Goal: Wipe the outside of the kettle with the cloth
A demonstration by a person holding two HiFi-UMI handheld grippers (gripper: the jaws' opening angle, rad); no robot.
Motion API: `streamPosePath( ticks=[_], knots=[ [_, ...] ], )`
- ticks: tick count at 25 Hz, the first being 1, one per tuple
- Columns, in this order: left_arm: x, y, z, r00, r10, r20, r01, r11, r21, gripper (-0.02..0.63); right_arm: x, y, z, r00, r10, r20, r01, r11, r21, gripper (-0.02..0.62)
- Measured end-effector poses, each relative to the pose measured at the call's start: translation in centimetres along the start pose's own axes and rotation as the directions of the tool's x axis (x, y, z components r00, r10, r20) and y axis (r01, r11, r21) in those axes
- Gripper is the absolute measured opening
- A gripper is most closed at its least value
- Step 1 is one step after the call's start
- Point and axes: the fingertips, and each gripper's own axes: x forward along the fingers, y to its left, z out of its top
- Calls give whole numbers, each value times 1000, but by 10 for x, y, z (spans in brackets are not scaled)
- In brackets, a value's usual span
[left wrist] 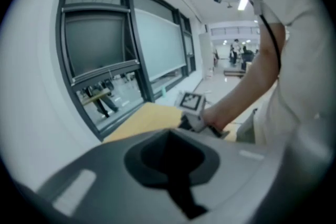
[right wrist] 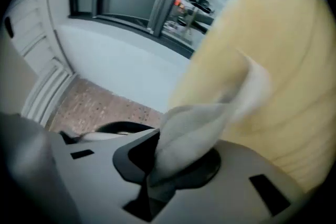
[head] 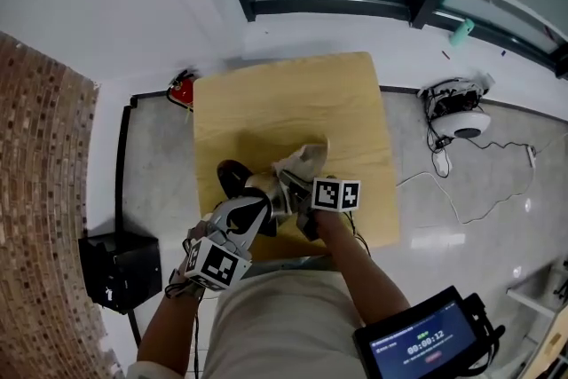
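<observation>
since the kettle [head: 238, 180] sits at the near left of the table [head: 293, 93], my right gripper [right wrist: 160, 162] pinches the cloth [right wrist: 202, 120] just right of it to rub its side, while my left gripper [left wrist: 170, 165], jaws together and empty, hovers near it.

One table [head: 355, 102] carries one kettle [head: 232, 178] and one cloth [head: 306, 158]. Two tools are over its near edge, the left tool [head: 253, 210] and the right tool [head: 291, 189]. There are two marker cubes, one on the left [head: 216, 264] and one on the right [head: 335, 193]. The floor holds four other things:

- one black box [head: 120, 266] off the table's near-left corner
- one red item [head: 182, 90] at its far-left corner
- one white round device [head: 463, 120] off its right edge
- one teal scrap [head: 461, 32] beyond the far-right corner

One lit screen [head: 424, 340] shows at the picture's bottom right.
</observation>
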Motion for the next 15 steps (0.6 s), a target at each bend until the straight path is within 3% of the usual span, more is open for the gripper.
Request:
streamPosePath(
  ticks=[1, 3, 4, 5, 7, 8, 9, 11, 12, 13, 14, 15],
  knots=[
    [1, 0, 0, 1000, 1, 1, -1, 1000, -2, -3, -9, 35, 5, 996, 89, 22, -87, 995, -56, 84],
    [1, 1, 0, 1000, 5, 5, -5, 1000, -8, -3, -25, 102, 11, 965, 255, 57, -240, 951, -193, 84],
    [1, 2, -1, 1000, 5, 7, -5, 1000, -11, -3, -26, 102, 9, 967, 245, 70, -226, 951, -213, 86],
    [0, 2, -2, 1000, 5, 7, -5, 1000, -13, -3, -22, 74, 4, 981, 172, 84, -156, 973, -170, 86],
    [0, 3, -4, 1000, 7, 7, -7, 1000, -13, -3, -8, -19, -14, 998, -30, 48, 28, 999, 43, 86],
    [1, 3, -4, 1000, 9, 6, -9, 1000, -12, -3, -3, -52, -22, 996, -91, 6, 90, 989, 118, 86],
    [1, 2, -5, 1000, 12, 5, -12, 1000, -10, -3, -3, -58, -23, 995, -100, -13, 101, 986, 132, 84],
    [2, 2, -3, 1000, 18, 2, -18, 1000, -5, -3, -11, 7, -3, 998, 50, 46, -51, 999, 18, 84],
    [2, 1, -2, 1000, 20, 3, -20, 1000, -4, -3, -16, 49, 8, 986, 146, 78, -139, 986, -90, 84],
    [2, 1, -2, 1000, 21, 3, -21, 1000, -3, -3, -18, 73, 13, 979, 184, 91, -165, 968, -190, 86],
    [1, 1, -1, 1000, 22, 4, -22, 1000, -4, -3, -16, 67, 12, 984, 148, 96, -122, 966, -228, 86],
    [1, 2, -1, 1000, 22, 5, -22, 1000, -6, -3, -12, 34, 6, 994, 56, 96, -39, 983, -177, 84]
  ],
)
